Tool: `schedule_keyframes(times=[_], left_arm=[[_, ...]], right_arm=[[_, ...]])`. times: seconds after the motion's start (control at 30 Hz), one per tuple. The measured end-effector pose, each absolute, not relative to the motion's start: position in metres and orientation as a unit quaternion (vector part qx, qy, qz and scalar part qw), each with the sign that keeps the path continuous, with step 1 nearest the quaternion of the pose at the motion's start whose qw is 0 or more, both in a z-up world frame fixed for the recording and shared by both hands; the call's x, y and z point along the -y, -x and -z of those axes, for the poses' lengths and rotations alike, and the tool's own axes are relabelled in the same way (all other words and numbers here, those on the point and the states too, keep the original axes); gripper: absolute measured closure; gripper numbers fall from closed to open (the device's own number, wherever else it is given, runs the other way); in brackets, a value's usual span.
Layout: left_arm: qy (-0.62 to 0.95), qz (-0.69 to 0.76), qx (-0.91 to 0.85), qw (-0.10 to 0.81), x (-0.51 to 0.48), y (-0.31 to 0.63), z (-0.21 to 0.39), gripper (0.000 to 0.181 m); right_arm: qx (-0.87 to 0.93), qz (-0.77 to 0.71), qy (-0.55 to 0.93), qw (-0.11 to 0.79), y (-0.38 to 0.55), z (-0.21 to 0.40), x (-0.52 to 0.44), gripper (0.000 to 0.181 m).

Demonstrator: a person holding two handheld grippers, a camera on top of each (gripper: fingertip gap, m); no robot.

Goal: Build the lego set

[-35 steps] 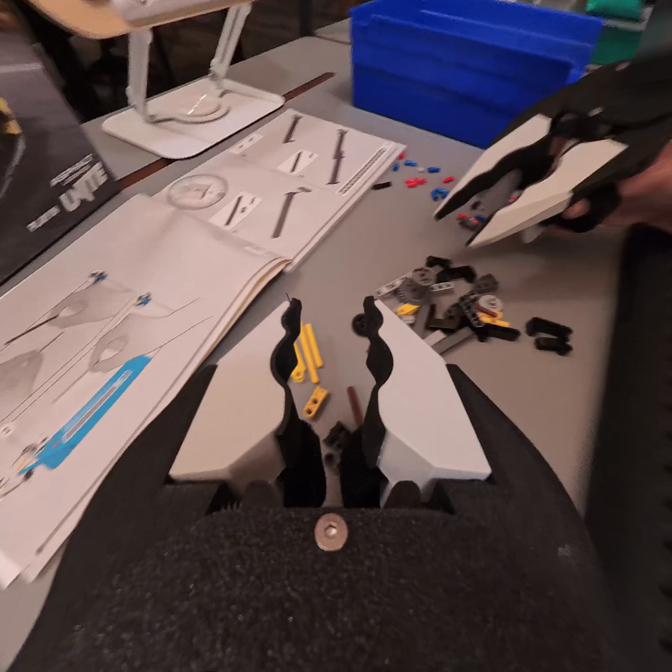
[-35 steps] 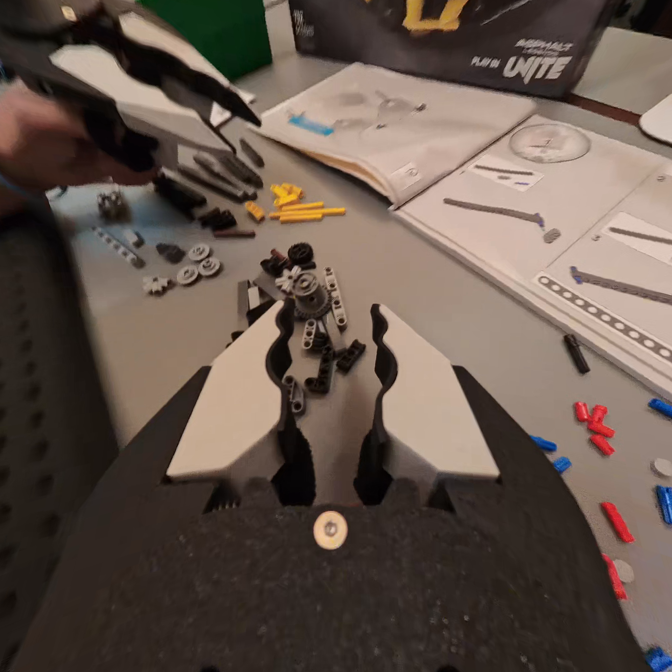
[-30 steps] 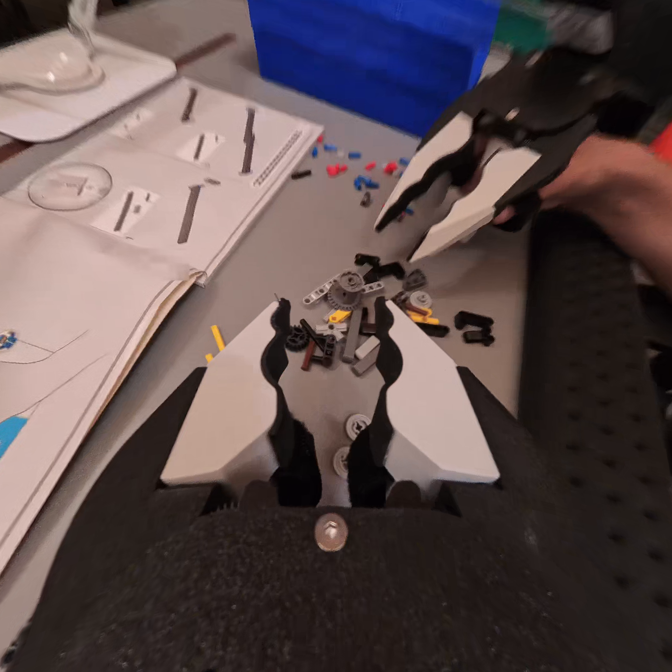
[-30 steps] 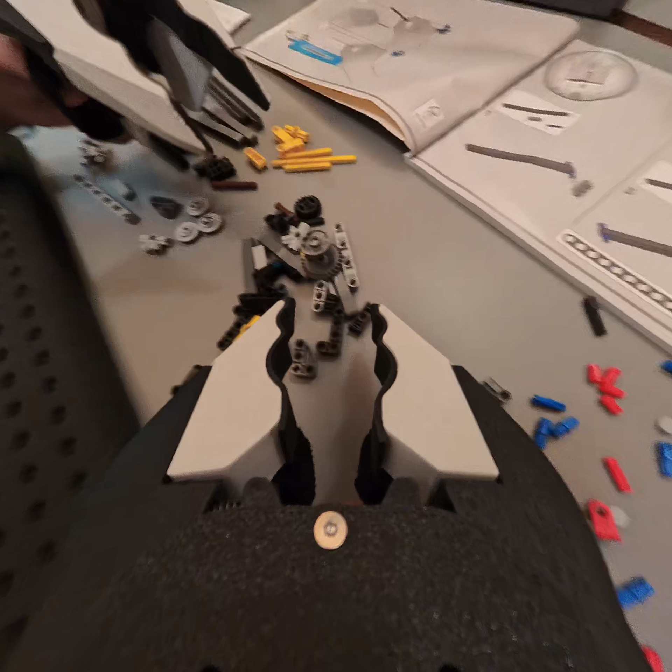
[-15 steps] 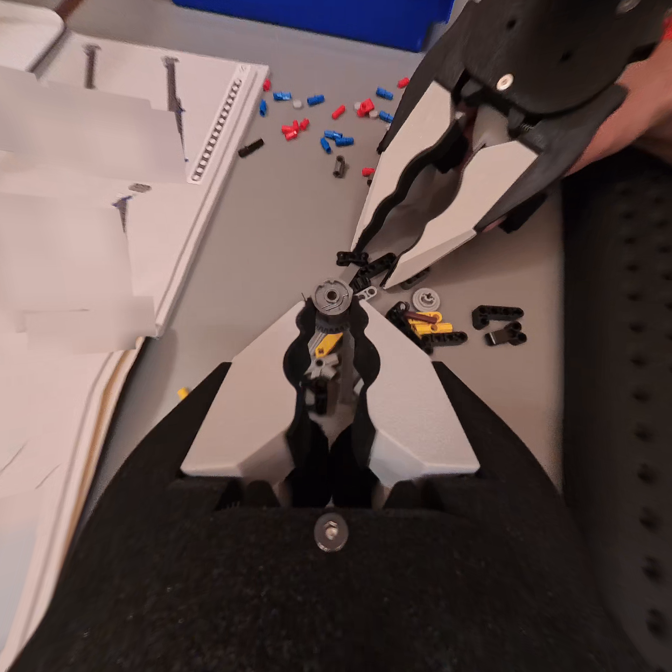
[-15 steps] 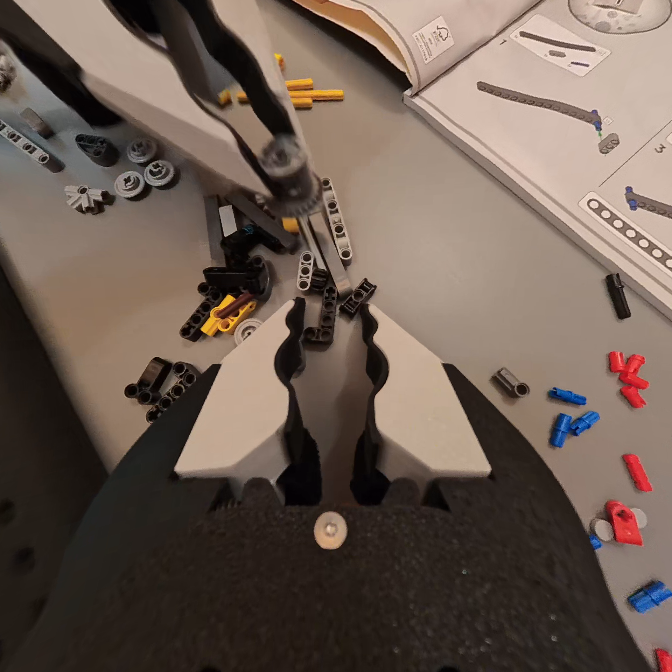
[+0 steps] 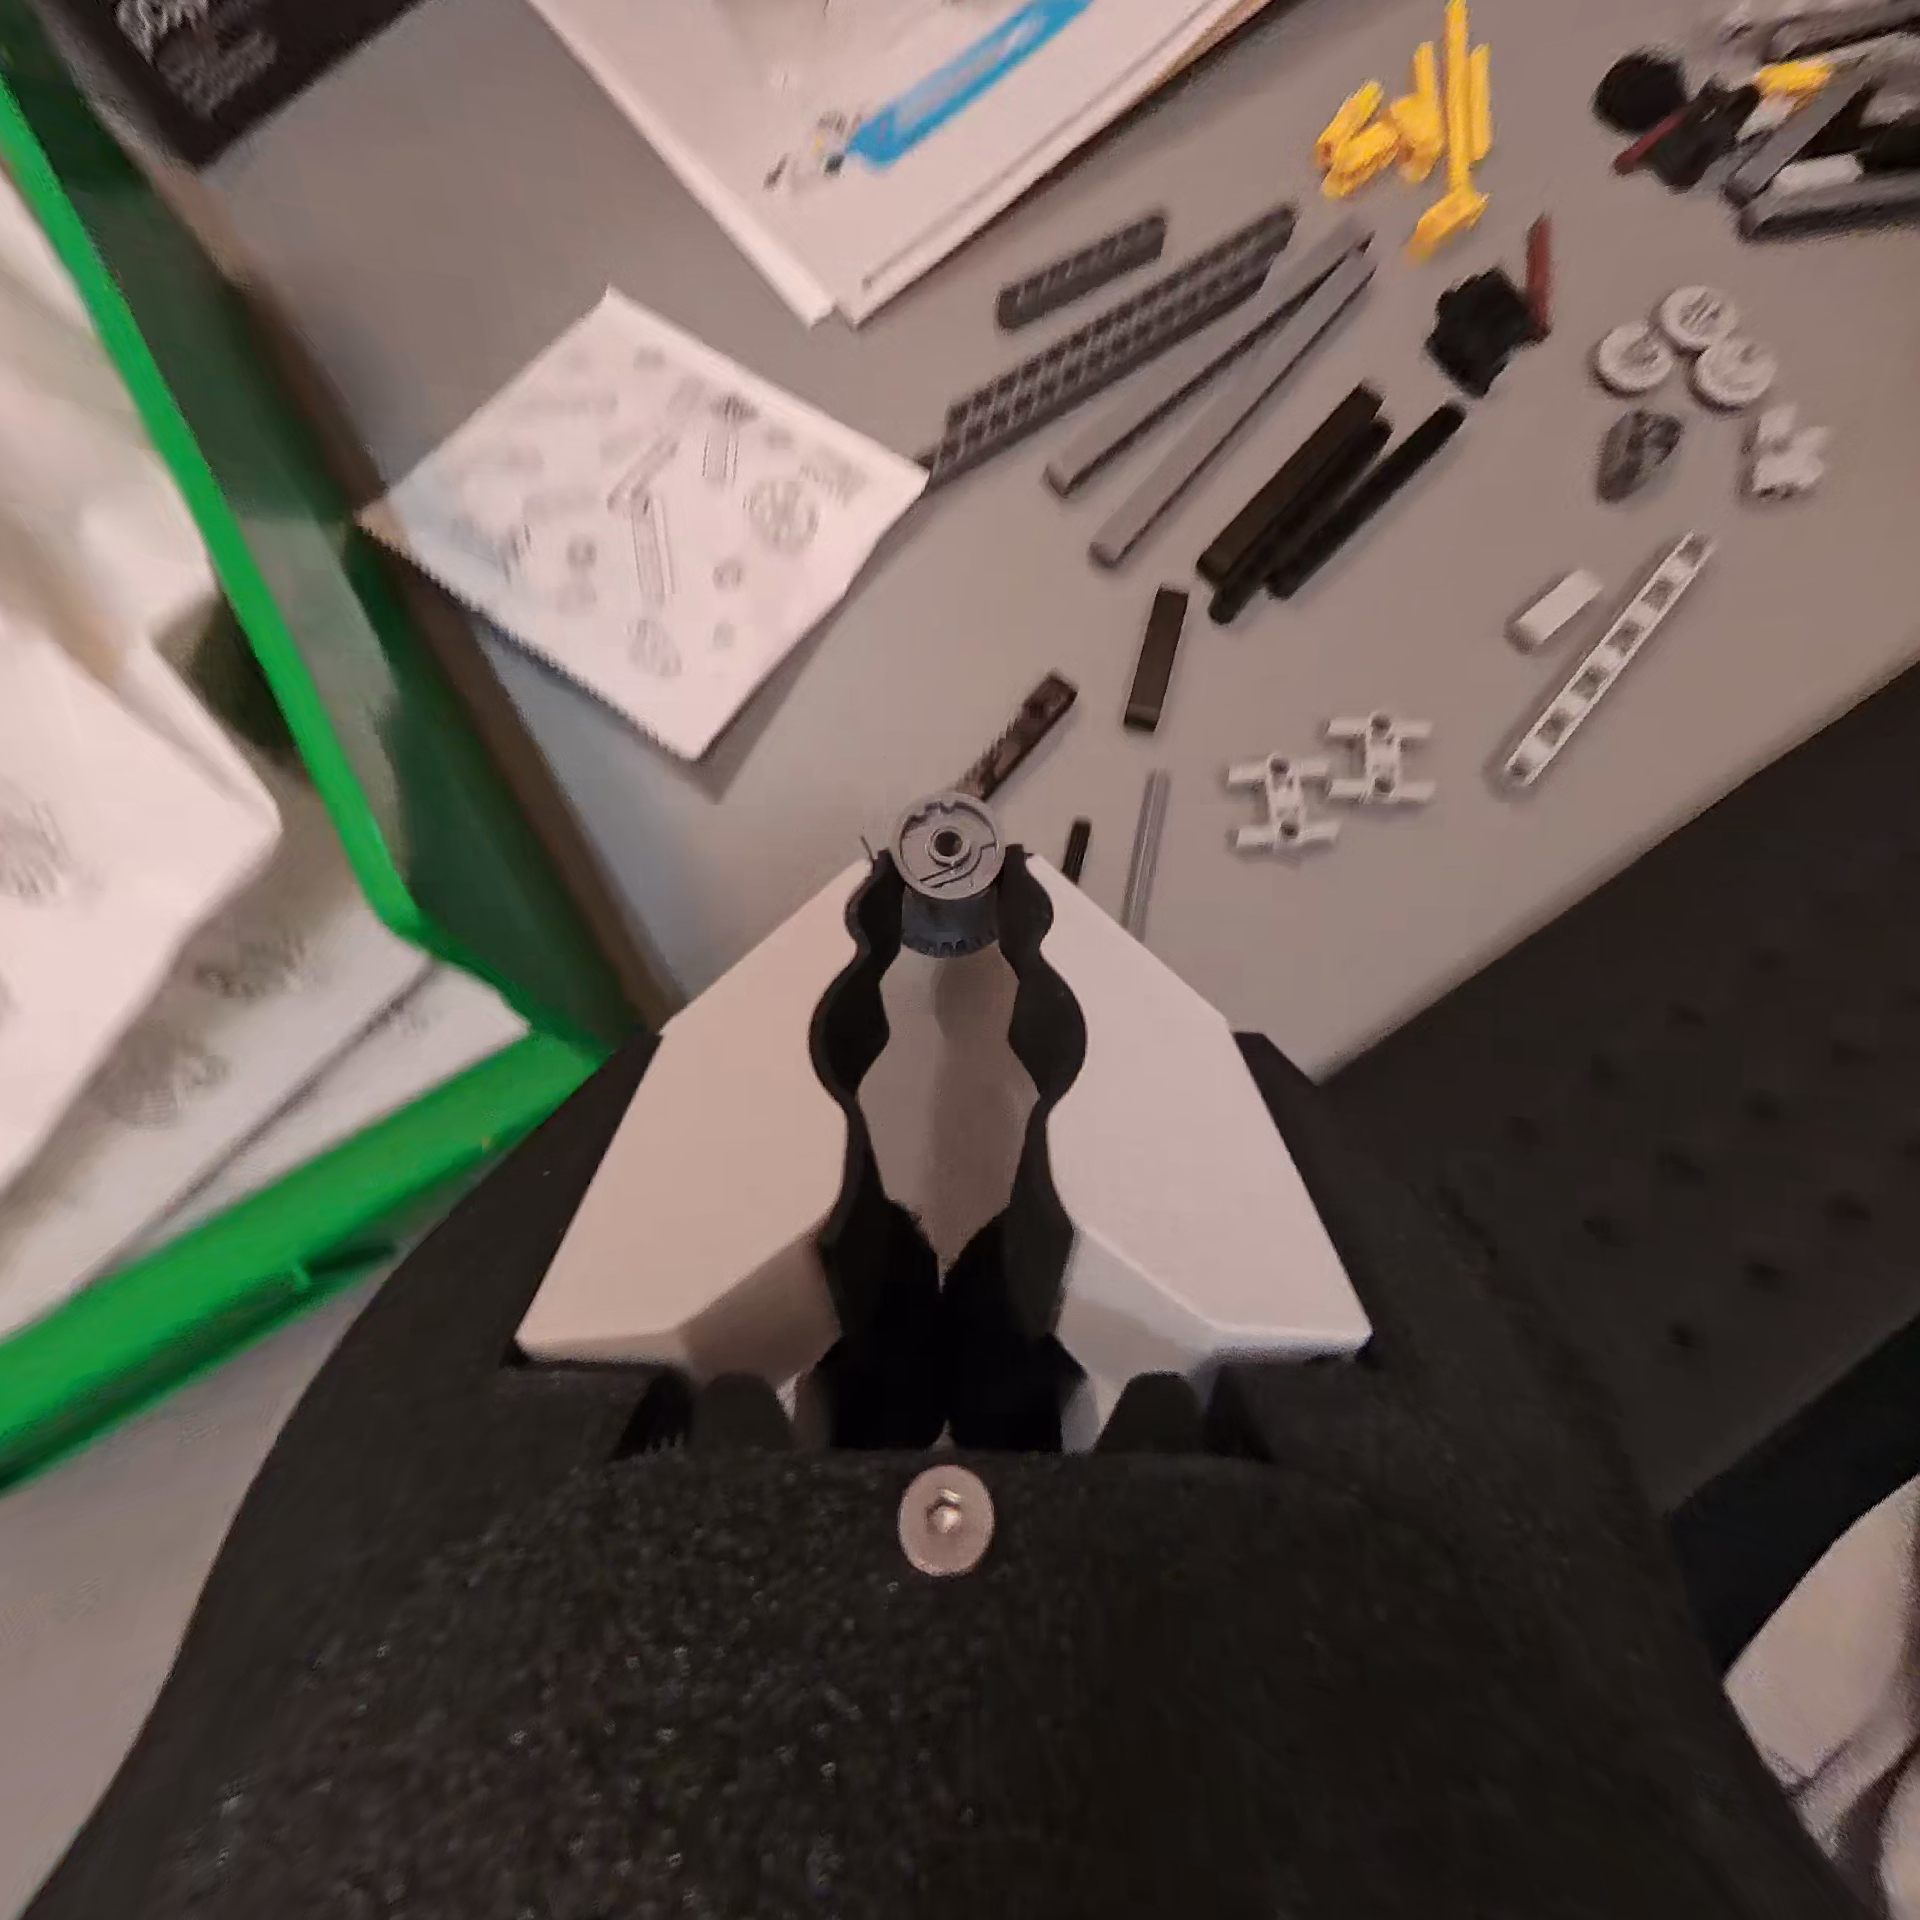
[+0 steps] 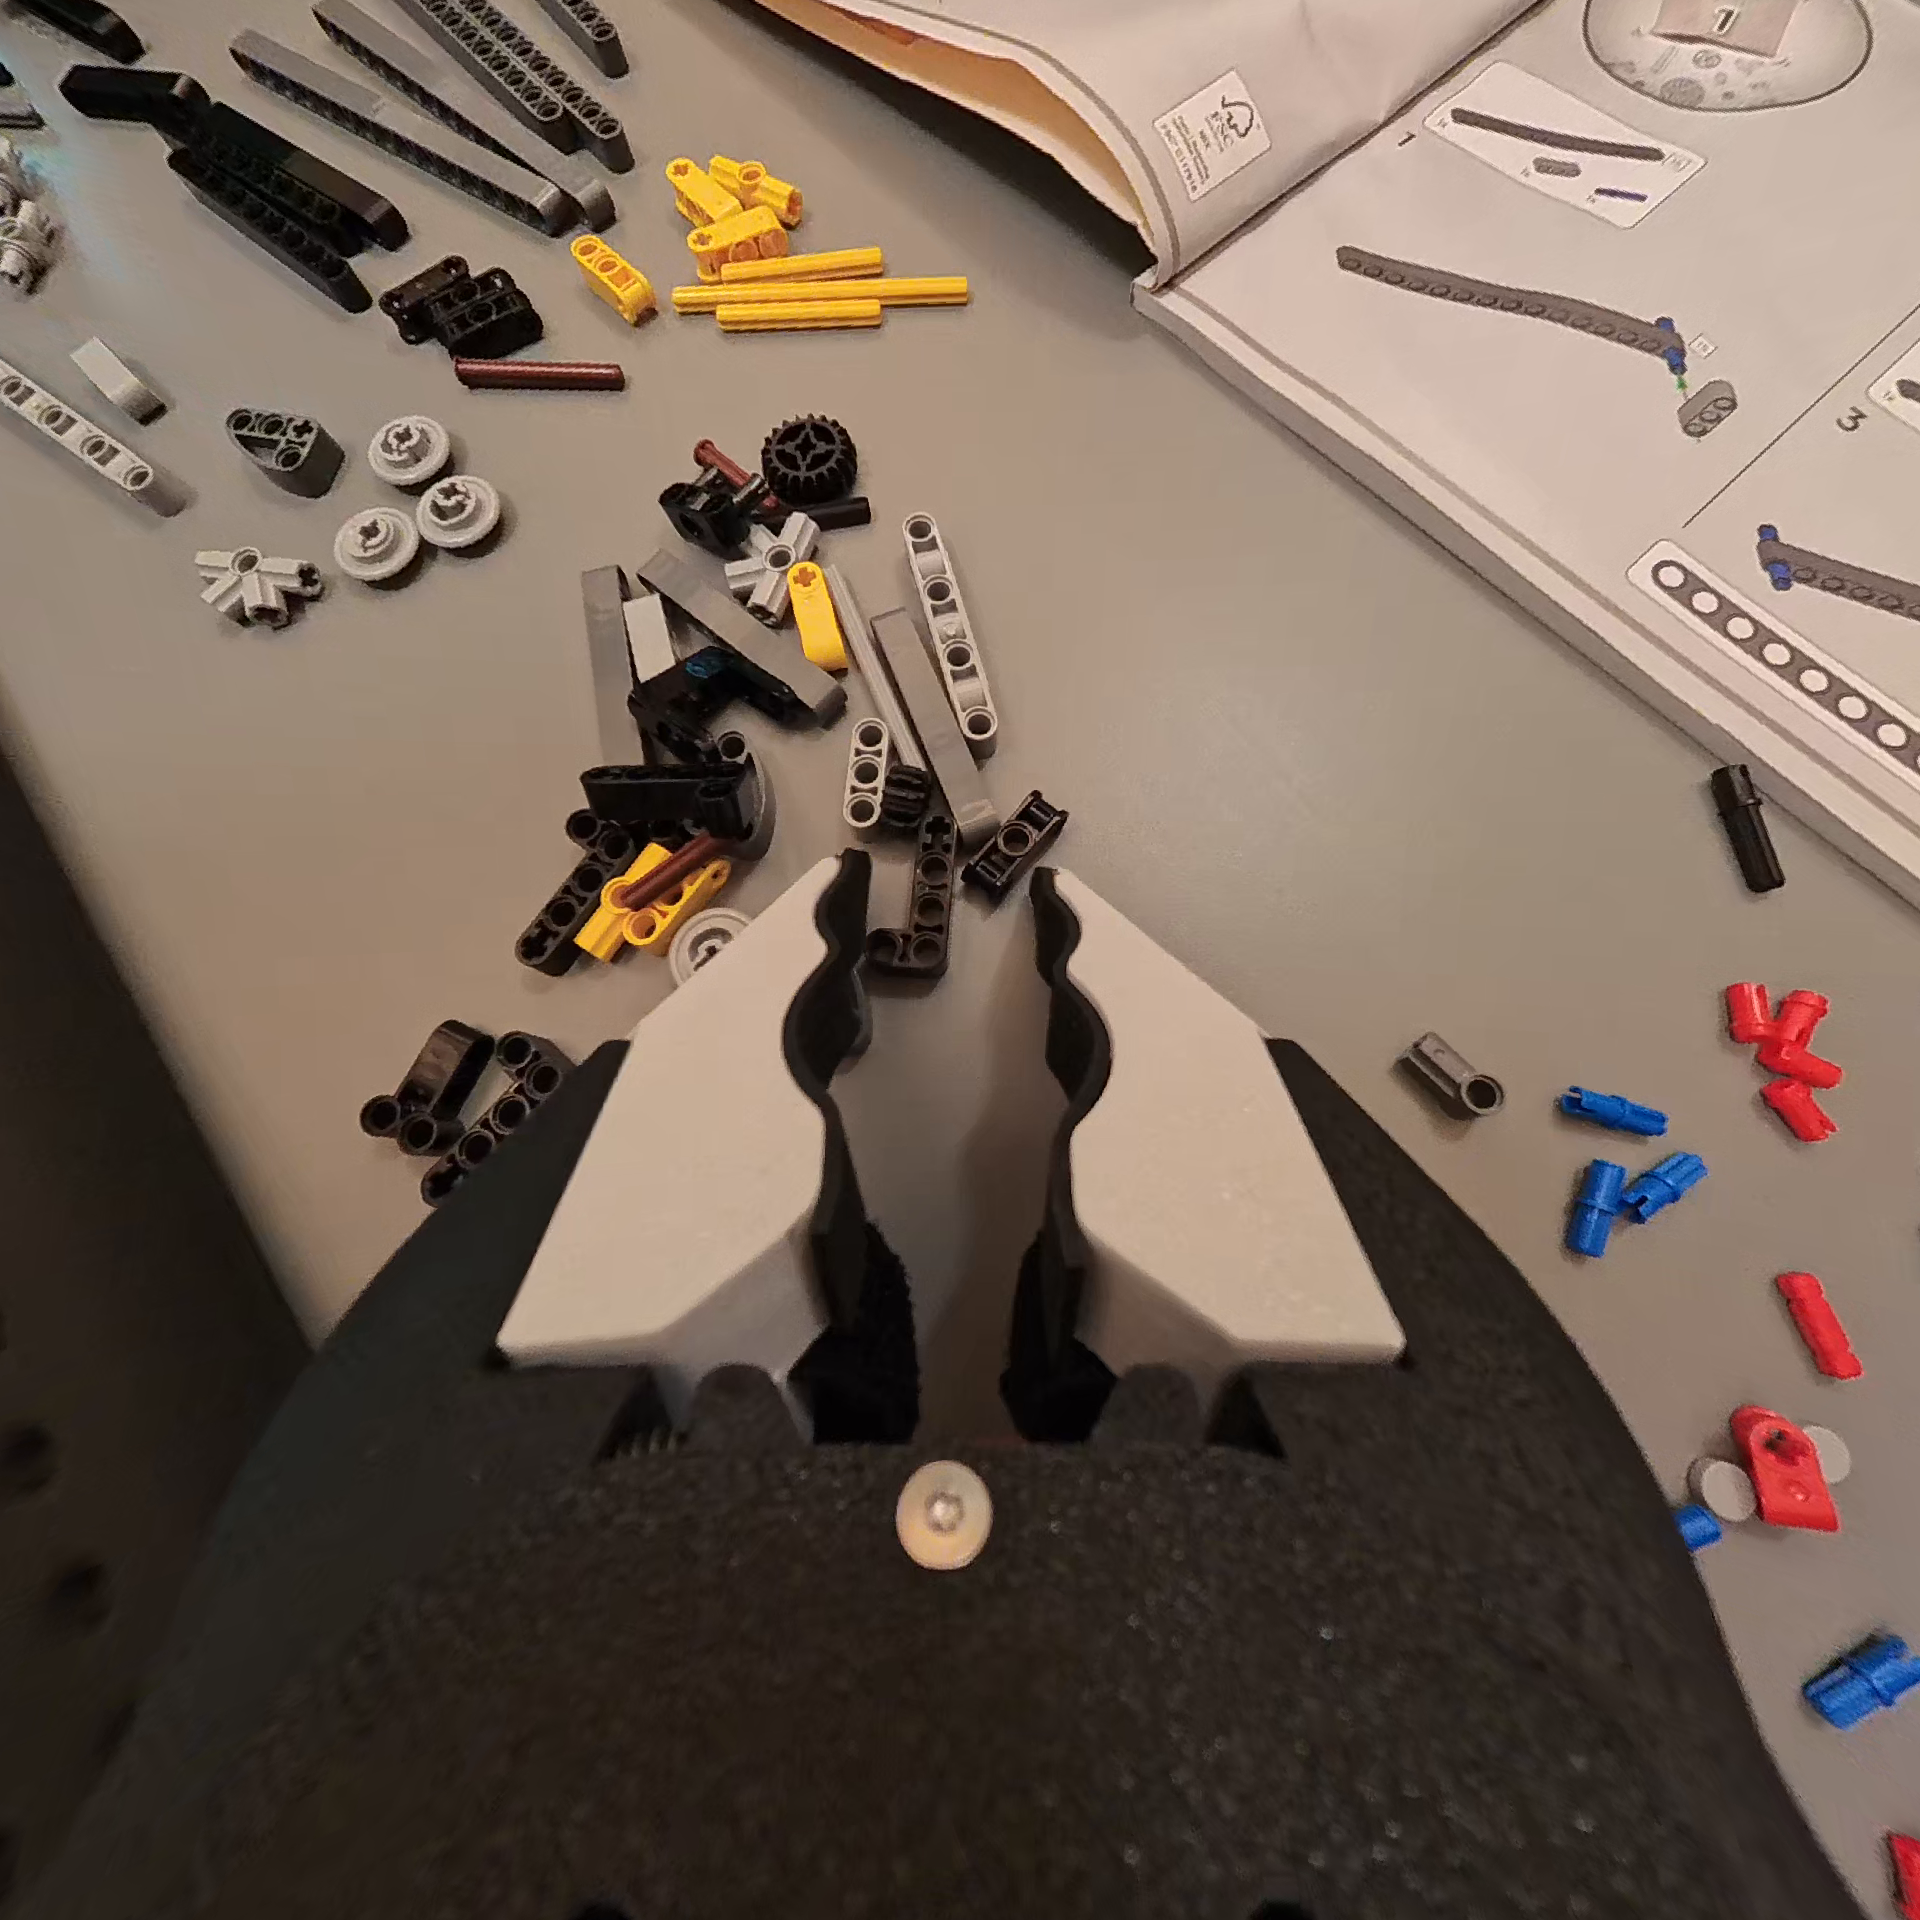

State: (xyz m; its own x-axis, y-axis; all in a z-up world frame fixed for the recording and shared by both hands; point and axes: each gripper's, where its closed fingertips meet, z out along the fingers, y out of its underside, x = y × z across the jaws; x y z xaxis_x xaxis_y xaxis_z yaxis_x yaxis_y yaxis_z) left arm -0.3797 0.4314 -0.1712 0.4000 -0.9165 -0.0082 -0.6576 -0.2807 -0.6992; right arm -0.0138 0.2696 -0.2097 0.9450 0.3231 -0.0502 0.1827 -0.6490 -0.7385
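The left gripper (image 7: 945, 883) holds a dark grey round geared lego piece (image 7: 943, 850) pinched between its fingertips, raised above the grey counter (image 7: 623, 831) beside a green plastic bin (image 7: 260, 582). The right gripper (image 8: 943, 883) hangs with fingers parted and empty over a heap of small black, grey and yellow lego pieces (image 8: 748, 707), with scattered red and blue pins (image 8: 1704, 1132) to its right.

Dim warm light; left view motion-blurred, right sharp.
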Motion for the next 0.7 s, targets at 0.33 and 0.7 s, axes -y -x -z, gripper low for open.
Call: schedule_keyframes(times=[0.33,0.7], left_arm=[[0.798,0.175,-0.493,0.301,-0.433,0.397,0.207,0.164],[0.775,0.134,-0.487,0.381,-0.433,0.384,0.158,0.144]], right_arm=[[0.130,-0.096,0.901,0.403,0.012,0.207,-0.268,0.150],[0.131,-0.098,0.890,0.426,0.010,0.199,-0.267,0.149]])
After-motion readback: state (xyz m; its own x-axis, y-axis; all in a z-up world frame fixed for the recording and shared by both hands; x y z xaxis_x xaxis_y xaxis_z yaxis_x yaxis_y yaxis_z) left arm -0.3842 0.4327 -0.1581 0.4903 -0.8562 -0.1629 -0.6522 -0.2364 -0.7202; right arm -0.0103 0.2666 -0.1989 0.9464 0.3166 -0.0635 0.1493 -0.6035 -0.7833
